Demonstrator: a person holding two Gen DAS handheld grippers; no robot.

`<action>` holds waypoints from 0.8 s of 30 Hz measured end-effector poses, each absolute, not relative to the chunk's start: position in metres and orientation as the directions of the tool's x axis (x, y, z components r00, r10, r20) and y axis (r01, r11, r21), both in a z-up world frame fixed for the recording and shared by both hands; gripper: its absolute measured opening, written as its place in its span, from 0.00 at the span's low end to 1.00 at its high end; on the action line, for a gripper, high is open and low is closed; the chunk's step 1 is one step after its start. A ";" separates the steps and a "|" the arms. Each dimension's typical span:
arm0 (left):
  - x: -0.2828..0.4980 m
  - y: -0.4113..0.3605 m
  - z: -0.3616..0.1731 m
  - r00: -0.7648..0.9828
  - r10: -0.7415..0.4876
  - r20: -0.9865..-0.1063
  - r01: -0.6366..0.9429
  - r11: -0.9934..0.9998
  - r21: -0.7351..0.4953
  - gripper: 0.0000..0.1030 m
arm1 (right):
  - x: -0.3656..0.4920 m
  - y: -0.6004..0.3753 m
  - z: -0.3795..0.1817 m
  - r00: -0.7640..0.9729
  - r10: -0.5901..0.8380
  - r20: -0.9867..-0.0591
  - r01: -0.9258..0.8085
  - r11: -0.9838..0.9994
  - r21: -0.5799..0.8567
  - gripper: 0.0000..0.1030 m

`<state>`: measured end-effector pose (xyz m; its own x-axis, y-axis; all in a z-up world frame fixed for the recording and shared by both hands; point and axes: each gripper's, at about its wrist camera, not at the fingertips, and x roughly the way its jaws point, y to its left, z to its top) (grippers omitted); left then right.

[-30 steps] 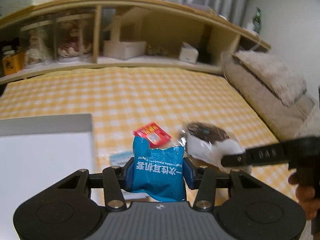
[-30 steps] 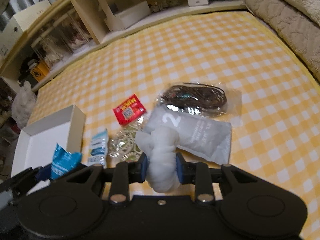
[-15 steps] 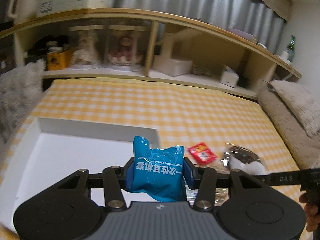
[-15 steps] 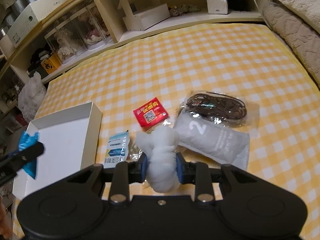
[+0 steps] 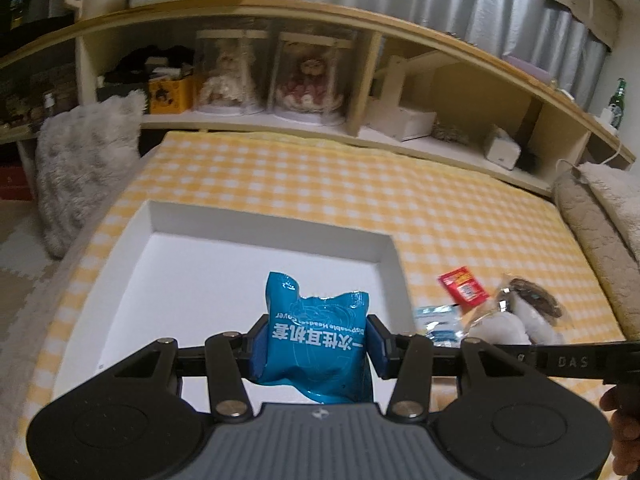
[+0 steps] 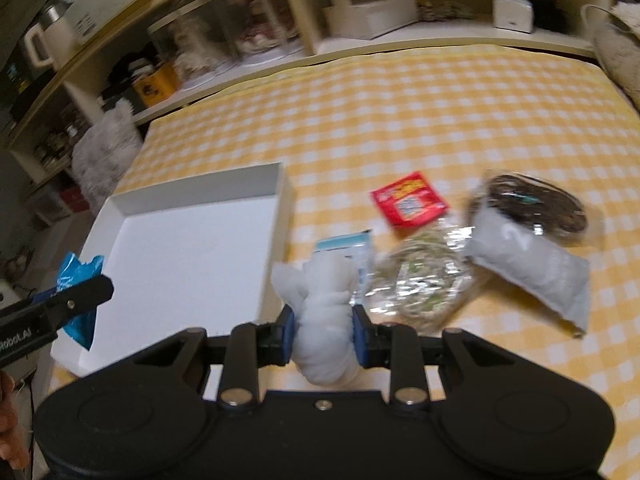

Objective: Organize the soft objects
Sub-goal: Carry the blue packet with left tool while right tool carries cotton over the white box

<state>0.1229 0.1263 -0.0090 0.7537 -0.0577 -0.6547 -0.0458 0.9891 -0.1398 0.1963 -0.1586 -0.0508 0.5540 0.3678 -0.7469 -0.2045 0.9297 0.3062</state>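
Blue packet [image 5: 316,344] sits clamped between my left jaws, printed side up, its crinkled top sticking out ahead of the pads [image 5: 256,346]. My left gripper [image 5: 316,350] hangs over the white box [image 5: 272,228], whose far wall runs straight across ahead of the packet. From my right side that same packet [image 6: 78,292] shows off to the left, over the box's near-left corner.

My right gripper [image 6: 323,338] is clenched on a white soft bundle [image 6: 322,312], squeezed at its waist so the puffy top bulges ahead of the pads. It hangs just right of the box wall [image 6: 280,200], over the yellow checked bedspread [image 6: 400,112], not over the box itself.

Ahead and to the right of my right jaws the rest lies on the bedspread: a light blue sachet [image 6: 348,242] just behind the bundle, a clear crinkly bag [image 6: 420,284] beside it, a red packet [image 6: 408,204] further on, then a grey pouch [image 6: 532,268] with a dark item in clear wrap [image 6: 536,204] touching its far end.

Past the bedspread a wooden shelf [image 5: 360,128] runs across. A person's fingers [image 5: 624,436] show at the right edge behind my left gripper.
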 end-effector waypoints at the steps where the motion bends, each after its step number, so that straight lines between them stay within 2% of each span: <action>1: 0.122 0.131 -0.011 0.749 -0.053 -0.661 -0.053 0.989 -0.140 0.48 | 0.195 -0.152 -0.050 0.550 0.374 -0.747 -0.214 0.927 0.307 0.29; 8: 0.114 0.159 -0.023 0.723 -0.037 -0.690 -0.103 0.982 -0.161 0.48 | 0.185 -0.111 -0.048 0.530 0.408 -0.744 -0.266 0.912 0.311 0.29; 24: 0.129 0.168 -0.051 0.619 -0.011 -0.785 -0.131 0.984 -0.117 0.48 | 0.178 -0.062 -0.064 0.465 0.429 -0.774 -0.300 0.899 0.318 0.30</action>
